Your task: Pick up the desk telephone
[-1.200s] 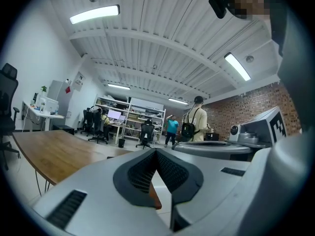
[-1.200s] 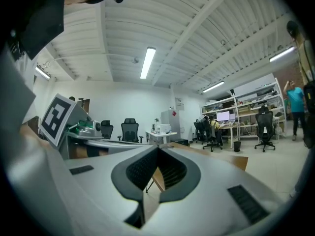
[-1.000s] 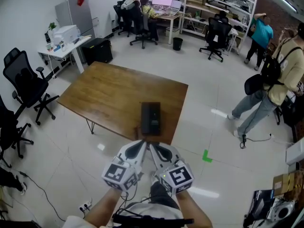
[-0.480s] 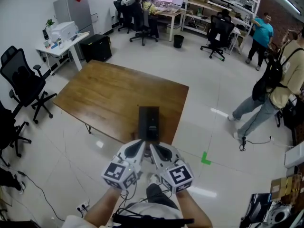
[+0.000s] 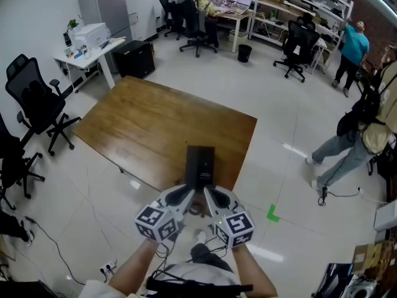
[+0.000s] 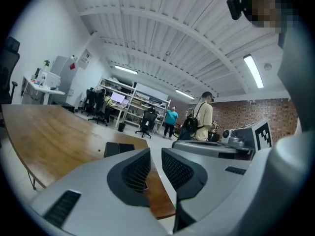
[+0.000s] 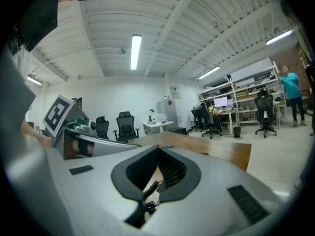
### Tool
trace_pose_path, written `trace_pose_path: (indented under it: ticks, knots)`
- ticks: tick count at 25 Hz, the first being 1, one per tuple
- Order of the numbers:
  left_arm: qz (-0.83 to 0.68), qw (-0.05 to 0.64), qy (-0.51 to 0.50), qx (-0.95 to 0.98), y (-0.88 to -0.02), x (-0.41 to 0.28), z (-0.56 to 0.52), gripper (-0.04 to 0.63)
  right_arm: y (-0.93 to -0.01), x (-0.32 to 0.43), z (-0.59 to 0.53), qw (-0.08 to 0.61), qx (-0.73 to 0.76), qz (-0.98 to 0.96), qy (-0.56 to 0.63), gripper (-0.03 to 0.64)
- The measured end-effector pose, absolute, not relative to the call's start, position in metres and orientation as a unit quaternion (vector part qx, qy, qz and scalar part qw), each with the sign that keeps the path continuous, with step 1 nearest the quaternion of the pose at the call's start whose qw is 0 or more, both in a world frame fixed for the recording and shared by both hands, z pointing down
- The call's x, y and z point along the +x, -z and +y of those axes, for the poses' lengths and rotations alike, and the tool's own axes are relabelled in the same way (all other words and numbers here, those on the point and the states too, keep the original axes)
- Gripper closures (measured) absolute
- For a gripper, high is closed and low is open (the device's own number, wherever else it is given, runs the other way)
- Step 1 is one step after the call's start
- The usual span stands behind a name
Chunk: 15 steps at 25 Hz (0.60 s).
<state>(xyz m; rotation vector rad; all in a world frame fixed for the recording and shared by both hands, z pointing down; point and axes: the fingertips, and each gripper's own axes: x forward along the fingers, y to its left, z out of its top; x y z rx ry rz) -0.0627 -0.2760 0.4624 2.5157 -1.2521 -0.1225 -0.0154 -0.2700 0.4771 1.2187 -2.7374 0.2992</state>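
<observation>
Your left gripper (image 5: 185, 195) and right gripper (image 5: 211, 195) sit side by side at the near edge of the wooden table (image 5: 142, 129), noses angled in toward each other. The black desk telephone (image 5: 200, 165) lies flat right at that near edge, running lengthwise away from you, just beyond both sets of tips and on the line between them. Your left jaws have just been opening: there's a narrow gap now, with nothing in it. Your right jaws are pressed together tip to tip, empty too. Below them, in the right gripper view, hangs a black coiled cord (image 7: 146, 193). Off to your right a person (image 5: 374, 136) with a backpack stands well apart from the table.
</observation>
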Motion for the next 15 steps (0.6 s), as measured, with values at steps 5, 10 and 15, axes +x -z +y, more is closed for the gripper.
trace_pose_path:
  ticks: [5, 10, 15]
  knots:
    - [-0.447, 0.186, 0.019, 0.875, -0.489, -0.07, -0.297, 0.525, -0.501, -0.01, -0.291, 0.081, 0.399, -0.905, -0.12, 0.566]
    - [-0.45, 0.21, -0.01, 0.868, -0.517, -0.073, -0.316, 0.445, -0.526, -0.003, -0.309, 0.092, 0.398, -0.899, -0.156, 0.539]
    - [-0.441, 0.246, -0.025, 0.863, -0.549, -0.071, -0.338, 0.394, -0.557, 0.01, -0.33, 0.102, 0.397, -0.889, -0.202, 0.477]
